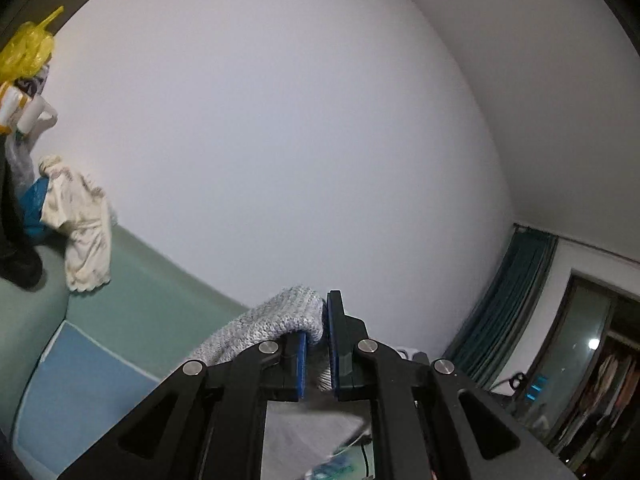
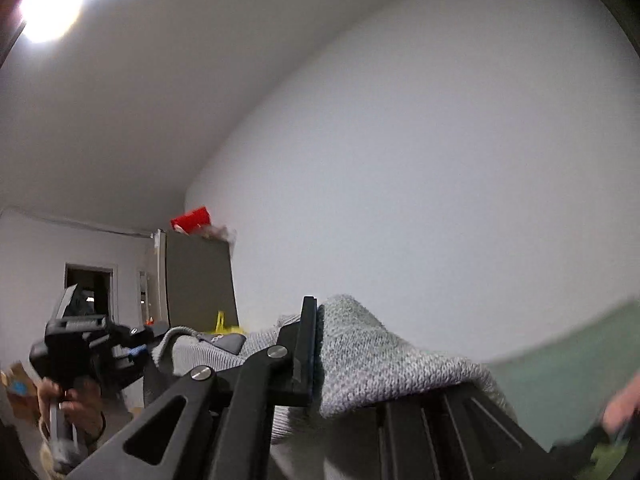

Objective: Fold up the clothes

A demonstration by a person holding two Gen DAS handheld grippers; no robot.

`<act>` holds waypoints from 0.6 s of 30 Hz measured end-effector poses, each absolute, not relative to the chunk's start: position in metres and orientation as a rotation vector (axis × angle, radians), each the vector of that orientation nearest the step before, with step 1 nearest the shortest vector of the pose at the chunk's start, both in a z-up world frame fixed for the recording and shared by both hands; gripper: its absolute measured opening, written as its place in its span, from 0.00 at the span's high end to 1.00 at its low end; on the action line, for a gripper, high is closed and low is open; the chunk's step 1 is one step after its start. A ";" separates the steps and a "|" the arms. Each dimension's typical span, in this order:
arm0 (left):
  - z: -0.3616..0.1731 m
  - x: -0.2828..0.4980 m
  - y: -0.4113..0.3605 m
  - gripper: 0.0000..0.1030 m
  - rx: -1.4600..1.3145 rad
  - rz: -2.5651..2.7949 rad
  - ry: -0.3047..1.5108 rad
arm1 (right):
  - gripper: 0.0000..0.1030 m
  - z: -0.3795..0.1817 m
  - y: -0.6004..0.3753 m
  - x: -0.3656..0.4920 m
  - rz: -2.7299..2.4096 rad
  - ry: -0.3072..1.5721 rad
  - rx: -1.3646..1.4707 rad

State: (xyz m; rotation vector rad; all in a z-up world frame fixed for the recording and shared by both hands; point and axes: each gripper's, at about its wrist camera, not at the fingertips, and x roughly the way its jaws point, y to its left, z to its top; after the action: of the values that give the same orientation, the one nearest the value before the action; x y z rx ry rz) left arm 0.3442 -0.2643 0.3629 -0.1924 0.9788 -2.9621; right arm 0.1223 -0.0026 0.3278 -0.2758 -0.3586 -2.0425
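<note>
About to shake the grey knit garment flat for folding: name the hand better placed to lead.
Neither clearly: the left tool and the right tool each pinch an edge of the grey knit garment, both raised, so probably both together.

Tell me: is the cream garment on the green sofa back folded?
No. The cream garment hangs crumpled over the green sofa back, unfolded.

In the left wrist view, the grey knitted garment [image 1: 280, 320] sits between the fingers of the left hand-held gripper [image 1: 318, 344] at 6 o'clock, with the cream cloth [image 1: 80, 232] draped on the pale green sofa back [image 1: 160, 300] at 9 o'clock and the teal curtain [image 1: 508, 300] at 4 o'clock. In the right wrist view, the same garment [image 2: 380, 360] lies over the right hand-held gripper [image 2: 316, 344] at 6 o'clock, the left hand-held gripper [image 2: 136, 346] at 8 o'clock, and the tall grey cabinet [image 2: 198, 276] behind it carries a red box [image 2: 191, 219] on top.
</note>
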 end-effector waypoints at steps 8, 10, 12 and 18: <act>0.397 0.335 -0.273 0.91 -0.229 -2.959 0.884 | 0.92 0.367 -0.012 0.151 -2.199 -0.185 -0.427; 0.388 0.310 -0.292 0.91 -0.140 -2.930 0.958 | 0.92 0.363 -0.023 0.125 -2.220 -0.176 -0.327; 0.375 0.281 -0.314 0.91 -0.051 -2.892 1.030 | 0.92 0.347 -0.043 0.084 -2.242 -0.178 -0.184; 0.340 0.181 -0.388 0.92 0.028 -2.704 1.101 | 0.92 0.312 -0.113 -0.030 -2.277 -0.298 0.080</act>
State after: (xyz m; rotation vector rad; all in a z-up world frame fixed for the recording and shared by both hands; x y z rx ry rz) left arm 0.1811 -0.3879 0.3402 0.0280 1.1014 -2.7036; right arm -0.0298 -0.1126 0.3117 0.0803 -0.2983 -2.2767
